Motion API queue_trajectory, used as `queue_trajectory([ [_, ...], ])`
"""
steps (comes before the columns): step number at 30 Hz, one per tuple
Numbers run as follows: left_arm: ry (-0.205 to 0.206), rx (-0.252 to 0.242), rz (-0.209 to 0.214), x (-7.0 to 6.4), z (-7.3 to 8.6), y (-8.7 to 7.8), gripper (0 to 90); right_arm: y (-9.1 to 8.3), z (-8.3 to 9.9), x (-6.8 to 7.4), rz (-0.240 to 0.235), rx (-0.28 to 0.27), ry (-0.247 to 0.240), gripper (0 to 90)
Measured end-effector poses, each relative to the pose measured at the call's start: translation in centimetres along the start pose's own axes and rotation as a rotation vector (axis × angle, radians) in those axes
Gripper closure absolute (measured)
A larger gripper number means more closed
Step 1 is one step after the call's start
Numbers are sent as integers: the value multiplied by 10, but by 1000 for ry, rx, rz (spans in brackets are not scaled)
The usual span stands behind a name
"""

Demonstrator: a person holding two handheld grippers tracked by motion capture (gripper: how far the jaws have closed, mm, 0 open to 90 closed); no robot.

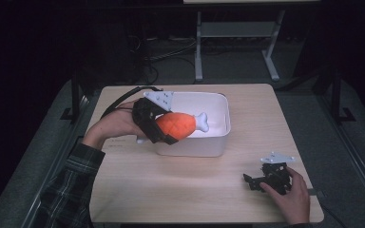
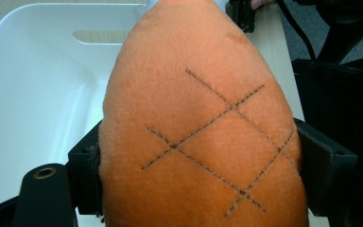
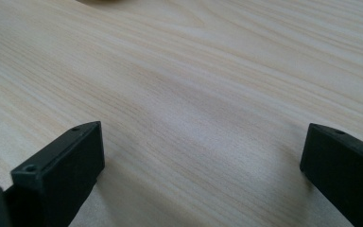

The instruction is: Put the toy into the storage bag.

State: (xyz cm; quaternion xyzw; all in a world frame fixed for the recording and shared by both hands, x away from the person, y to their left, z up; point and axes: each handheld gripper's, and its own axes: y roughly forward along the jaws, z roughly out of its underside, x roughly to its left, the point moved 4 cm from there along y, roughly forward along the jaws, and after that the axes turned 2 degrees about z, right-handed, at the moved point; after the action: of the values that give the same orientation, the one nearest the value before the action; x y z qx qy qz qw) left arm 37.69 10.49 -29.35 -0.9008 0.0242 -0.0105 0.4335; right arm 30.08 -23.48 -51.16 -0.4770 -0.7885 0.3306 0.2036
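An orange plush drumstick [image 1: 178, 124] with a white bone end is held over the left part of a white bin [image 1: 221, 121]. My left gripper [image 1: 164, 129] is shut on its fat orange body, and the bone end points right across the bin. In the left gripper view the stitched orange plush drumstick [image 2: 203, 123] bulges between the two black jaws, with the white bin [image 2: 33, 94] beneath and to the left. My right gripper [image 1: 252, 180] rests low on the table near the front right corner. Its jaws stand wide apart over bare wood in the right gripper view [image 3: 198, 156], open.
The wooden table [image 1: 190, 190] is light-coloured with free room in front of the bin and to its right. A black cable [image 1: 123, 97] trails off the far left corner. Dark floor and a metal frame [image 1: 198, 42] lie beyond the table.
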Motion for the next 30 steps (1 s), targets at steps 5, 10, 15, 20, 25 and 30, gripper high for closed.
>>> queue_trajectory([
  [5,23,1,4,8,-5,2,205,0,0,0,0,0,0,0],
  [10,39,12,17,17,-10,7,204,0,0,0,0,-1,-2,0],
  [15,52,26,30,27,-16,13,203,0,0,0,0,0,0,0],
  [20,67,34,45,35,-22,22,202,0,0,0,0,-1,0,0],
  [25,71,52,53,44,-23,32,200,0,0,0,-1,1,-1,0],
  [30,67,51,82,51,-21,42,198,0,0,0,-1,0,0,0],
])
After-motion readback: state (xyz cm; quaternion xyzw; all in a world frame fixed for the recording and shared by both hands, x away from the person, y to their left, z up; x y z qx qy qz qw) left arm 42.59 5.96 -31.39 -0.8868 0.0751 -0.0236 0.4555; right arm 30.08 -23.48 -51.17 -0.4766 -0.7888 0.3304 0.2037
